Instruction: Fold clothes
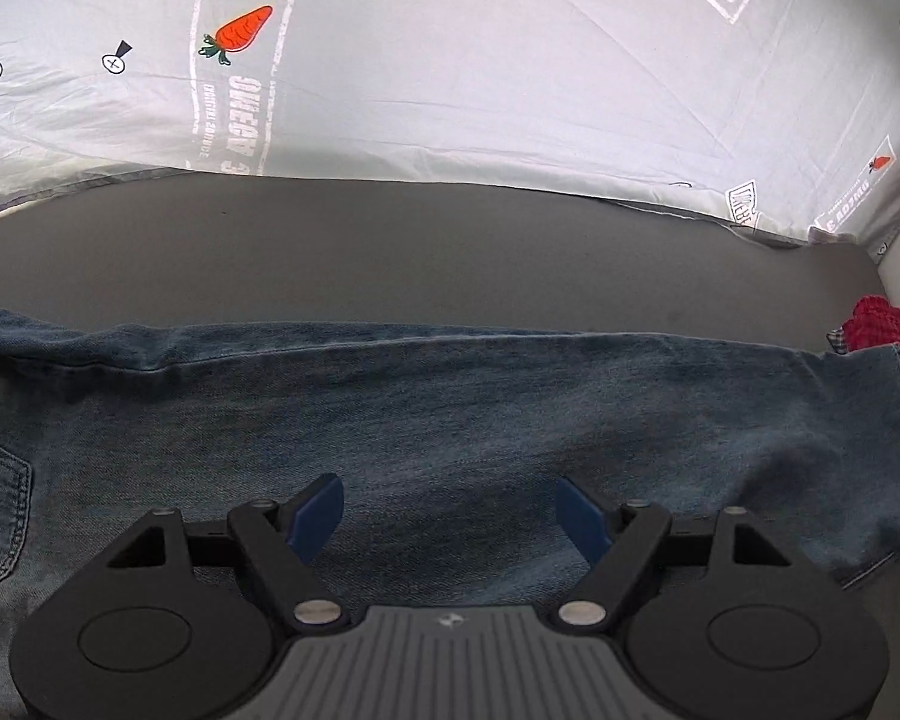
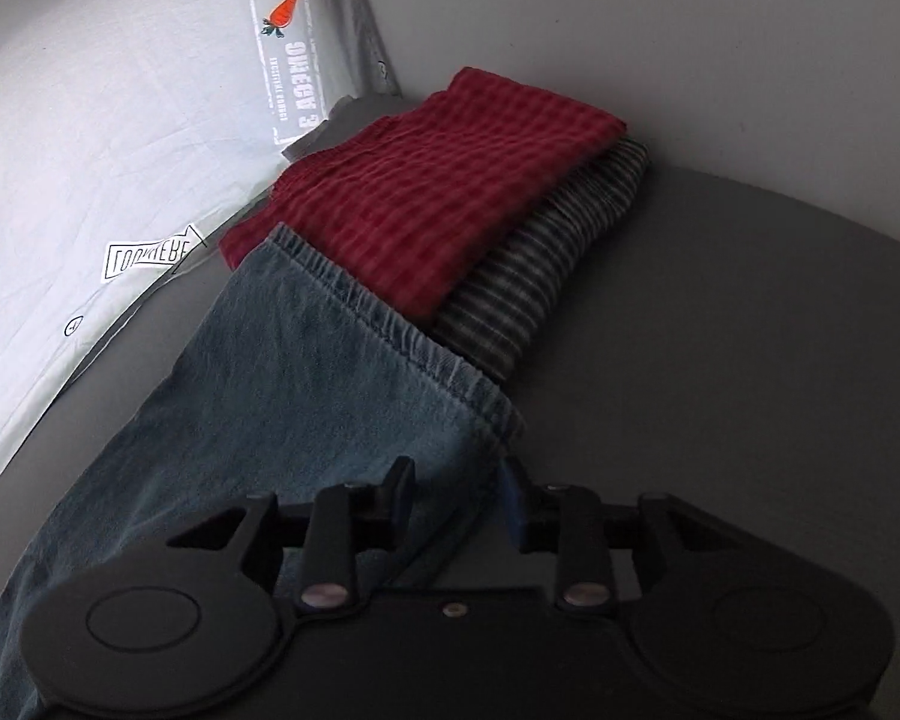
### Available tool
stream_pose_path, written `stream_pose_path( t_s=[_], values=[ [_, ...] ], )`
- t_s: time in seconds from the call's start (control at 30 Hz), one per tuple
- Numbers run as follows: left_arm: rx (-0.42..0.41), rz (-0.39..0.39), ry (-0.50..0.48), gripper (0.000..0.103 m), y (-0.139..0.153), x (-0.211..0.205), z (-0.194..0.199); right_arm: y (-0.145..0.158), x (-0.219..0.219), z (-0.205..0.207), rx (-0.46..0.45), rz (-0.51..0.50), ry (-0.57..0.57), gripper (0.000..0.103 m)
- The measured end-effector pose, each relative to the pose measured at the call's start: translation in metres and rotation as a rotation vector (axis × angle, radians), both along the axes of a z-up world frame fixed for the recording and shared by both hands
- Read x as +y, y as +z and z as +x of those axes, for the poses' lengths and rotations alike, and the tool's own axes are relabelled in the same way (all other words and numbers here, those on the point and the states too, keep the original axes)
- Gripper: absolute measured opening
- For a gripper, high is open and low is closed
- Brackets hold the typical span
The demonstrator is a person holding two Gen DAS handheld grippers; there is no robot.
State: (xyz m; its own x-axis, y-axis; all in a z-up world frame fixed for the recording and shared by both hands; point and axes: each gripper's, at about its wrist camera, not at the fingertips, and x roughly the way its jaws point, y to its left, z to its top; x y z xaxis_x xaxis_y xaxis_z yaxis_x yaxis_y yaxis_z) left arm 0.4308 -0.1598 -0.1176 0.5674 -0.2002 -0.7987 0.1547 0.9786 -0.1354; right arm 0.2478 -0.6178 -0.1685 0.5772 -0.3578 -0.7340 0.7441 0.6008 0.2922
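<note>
**Jeans laid flat, both grippers over the denim**

The jeans (image 1: 450,414) lie stretched across the dark grey bed surface (image 1: 390,252), faded blue denim with a soft grain; a stitched pocket shows at the left edge of the left wrist view, a stitched hem at the right. The left gripper (image 1: 450,516) hovers over the mid-leg, its blue-padded fingers (image 1: 318,516) spread wide with nothing between them. Beyond the far edge of the denim runs a bare grey strip, then the pale sheet (image 1: 510,72) printed with a carrot (image 1: 240,33) and block lettering; that strip is the open room on this side.

Over at the leg end, the right gripper (image 2: 456,492) sits at the near corner of the gathered hem (image 2: 390,312); its fingers stand apart, straddling the denim edge, though contact is hard to judge. The hem butts against a folded red checked cloth (image 2: 438,192) stacked on a grey striped one (image 2: 546,264); smooth bare surface lies to the right.
</note>
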Motion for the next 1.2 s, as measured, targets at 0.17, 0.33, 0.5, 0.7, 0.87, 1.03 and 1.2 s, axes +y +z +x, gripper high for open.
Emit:
stream_pose_path(
  t_s=[0.17, 0.33, 0.5, 0.7, 0.87, 1.03, 1.2],
  values=[
    [0.024, 0.031, -0.102, 0.079, -0.005, -0.045, 0.004, -0.017, -0.006, -0.013, -0.090, 0.073, -0.011, 0.047],
    [0.043, 0.068, -0.191, 0.079, -0.012, -0.079, 0.004, -0.024, -0.013, 0.000, -0.206, 0.174, 0.036, 0.043],
    [0.048, 0.093, -0.224, 0.079, -0.016, -0.091, -0.001, -0.040, -0.027, 0.005, -0.375, 0.377, -0.044, 0.042],
    [0.073, 0.077, -0.190, 0.079, -0.028, -0.083, 0.006, -0.024, -0.017, 0.026, -0.286, 0.336, -0.004, 0.013],
    [0.064, 0.056, -0.243, 0.064, -0.039, -0.096, 0.014, 0.036, 0.020, 0.029, -0.368, 0.239, 0.120, 0.009],
    [-0.010, 0.117, -0.379, 0.058, -0.055, -0.125, 0.008, 0.088, 0.057, 0.046, -0.439, 0.175, 0.216, 0.009],
    [0.043, 0.001, -0.314, 0.058, -0.042, -0.092, 0.020, 0.121, 0.129, 0.076, -0.427, 0.024, 0.461, 0.009]
  ],
)
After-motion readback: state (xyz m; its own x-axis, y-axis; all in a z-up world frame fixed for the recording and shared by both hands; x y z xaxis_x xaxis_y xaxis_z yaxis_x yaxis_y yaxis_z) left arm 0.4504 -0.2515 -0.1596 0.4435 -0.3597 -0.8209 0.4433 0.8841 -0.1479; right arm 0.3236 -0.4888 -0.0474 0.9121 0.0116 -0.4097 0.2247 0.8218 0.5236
